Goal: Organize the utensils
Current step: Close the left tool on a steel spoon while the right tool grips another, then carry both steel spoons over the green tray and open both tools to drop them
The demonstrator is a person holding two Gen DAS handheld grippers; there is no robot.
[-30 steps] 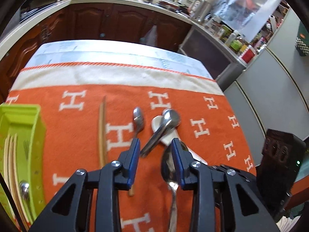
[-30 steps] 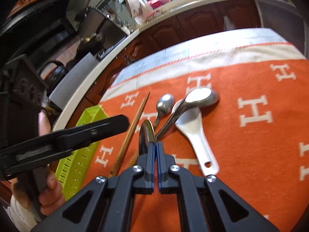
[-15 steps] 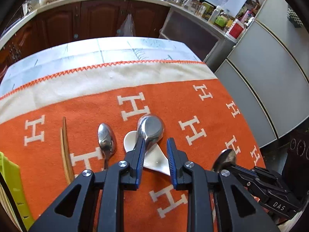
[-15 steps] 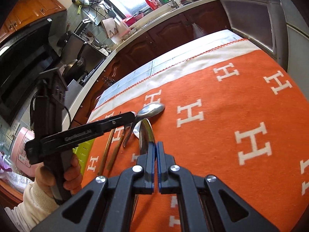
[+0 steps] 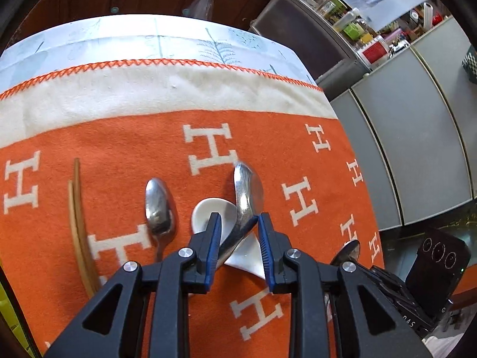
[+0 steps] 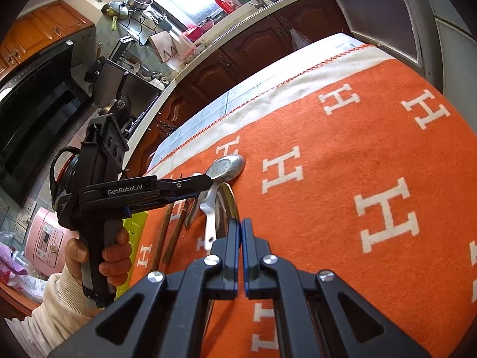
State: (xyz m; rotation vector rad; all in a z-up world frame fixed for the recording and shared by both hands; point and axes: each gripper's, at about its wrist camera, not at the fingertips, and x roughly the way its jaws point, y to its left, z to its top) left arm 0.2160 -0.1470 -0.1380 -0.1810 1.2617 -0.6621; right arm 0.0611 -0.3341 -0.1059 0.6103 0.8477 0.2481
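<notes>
My left gripper (image 5: 238, 223) is open, low over the orange cloth, with the handle of a large steel spoon (image 5: 247, 191) between its fingers. That spoon lies across a white ceramic spoon (image 5: 208, 211). A smaller steel spoon (image 5: 158, 205) and a pair of wooden chopsticks (image 5: 78, 223) lie to the left. My right gripper (image 6: 240, 226) is shut on a steel spoon (image 6: 226, 208), held above the cloth; its bowl shows in the left wrist view (image 5: 348, 250). The left gripper (image 6: 205, 180) shows in the right wrist view, at the large spoon (image 6: 228, 165).
A green utensil tray (image 6: 134, 232) sits at the cloth's left end, behind the left gripper's handle. The table's right edge (image 5: 351, 137) drops to grey cabinets. Kitchen counters and wooden cabinets ring the far side.
My left gripper has moved forward and down so the large spoon's handle sits between its fingers. My right gripper has lifted and drawn back to the right with its spoon.
</notes>
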